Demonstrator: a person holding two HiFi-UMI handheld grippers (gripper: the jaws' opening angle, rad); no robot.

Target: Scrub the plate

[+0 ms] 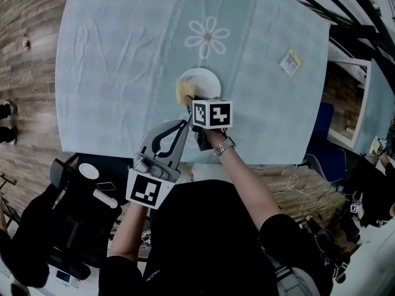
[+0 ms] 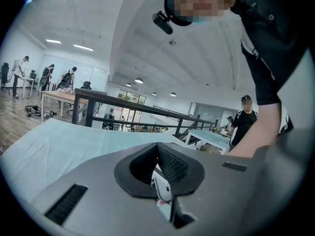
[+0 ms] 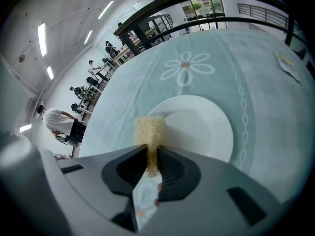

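Note:
A white plate (image 1: 203,79) lies on the light blue tablecloth (image 1: 123,60), near the table's front edge. My right gripper (image 1: 189,101) is shut on a yellow sponge (image 1: 184,91) that rests on the plate's near left rim. In the right gripper view the sponge (image 3: 149,131) sticks out from between the jaws of the right gripper (image 3: 151,154) over the plate (image 3: 202,127). My left gripper (image 1: 183,124) hangs by the table's front edge, just near and left of the right one, away from the plate. Its jaws (image 2: 157,151) are together with nothing in them.
A small printed packet (image 1: 290,61) lies at the table's right. A flower pattern (image 1: 208,37) marks the cloth beyond the plate. A black chair (image 1: 74,227) stands at lower left and a blue chair (image 1: 324,143) at right. A dark railing (image 1: 345,11) runs past the far right corner.

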